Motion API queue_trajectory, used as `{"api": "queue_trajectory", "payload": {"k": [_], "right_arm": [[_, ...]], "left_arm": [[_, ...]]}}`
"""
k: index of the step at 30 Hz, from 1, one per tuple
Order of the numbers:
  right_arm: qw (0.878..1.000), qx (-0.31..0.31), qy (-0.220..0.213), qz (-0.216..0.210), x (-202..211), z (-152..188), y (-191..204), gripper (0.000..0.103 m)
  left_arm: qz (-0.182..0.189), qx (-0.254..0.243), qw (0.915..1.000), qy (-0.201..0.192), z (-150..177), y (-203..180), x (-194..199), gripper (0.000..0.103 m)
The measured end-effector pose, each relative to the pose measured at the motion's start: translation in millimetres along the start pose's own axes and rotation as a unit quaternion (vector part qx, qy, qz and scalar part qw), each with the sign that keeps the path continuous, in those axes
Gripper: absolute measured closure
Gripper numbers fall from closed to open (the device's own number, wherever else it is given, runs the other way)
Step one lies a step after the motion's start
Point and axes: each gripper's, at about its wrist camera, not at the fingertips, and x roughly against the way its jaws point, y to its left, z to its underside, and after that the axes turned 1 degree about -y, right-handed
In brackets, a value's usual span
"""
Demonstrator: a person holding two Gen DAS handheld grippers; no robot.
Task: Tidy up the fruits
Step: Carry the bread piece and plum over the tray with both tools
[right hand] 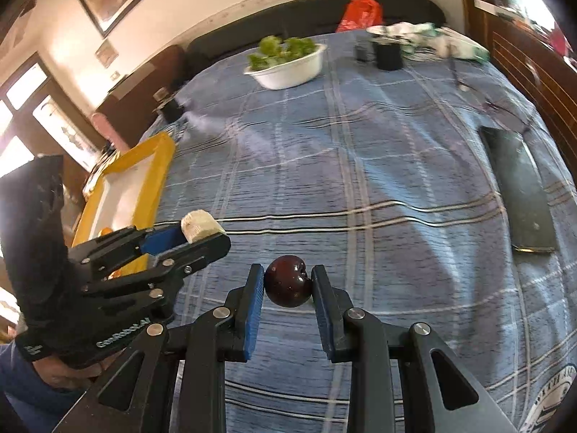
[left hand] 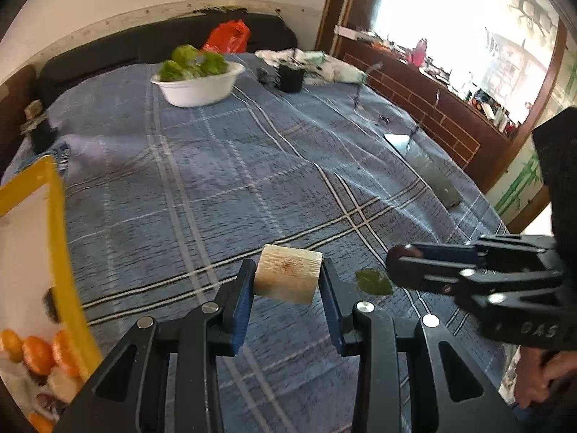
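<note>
My left gripper (left hand: 286, 276) is shut on a pale cream cylindrical fruit chunk (left hand: 287, 274) and holds it above the blue plaid cloth. The chunk (right hand: 200, 230) and the left gripper (right hand: 194, 240) also show in the right wrist view, next to the yellow-rimmed tray (right hand: 162, 169). My right gripper (right hand: 287, 287) is shut on a dark red round fruit (right hand: 287, 286) above the cloth. In the left wrist view the right gripper (left hand: 396, 263) comes in from the right. The tray (left hand: 57, 216) holds oranges (left hand: 38, 355) and other fruit pieces at its near end.
A white bowl of green leafy produce (left hand: 198, 86) stands at the far side. A black cup (left hand: 290, 77) and crumpled bags (left hand: 324, 63) are beyond it. A cleaver (right hand: 521, 195) lies on the right. A green leaf (left hand: 373, 281) lies on the cloth.
</note>
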Motion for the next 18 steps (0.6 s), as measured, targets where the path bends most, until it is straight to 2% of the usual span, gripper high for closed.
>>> {"api": "queue_trajectory", "payload": {"k": [10, 18], "right_arm": [[0.996, 0.075, 0.012, -0.044, -20.9, -6.3, 78.3, 0.073], [0.983, 0.153, 0.029, -0.094, -44.5, -3.5, 158.3, 0.073]], "left_arm": [[-0.05, 0.067, 0.9957, -0.04, 23.4, 63.7, 66.3, 0.069], [-0.109, 0.137, 0.9822, -0.068, 61.6, 130.2, 128.5, 0.068]]}}
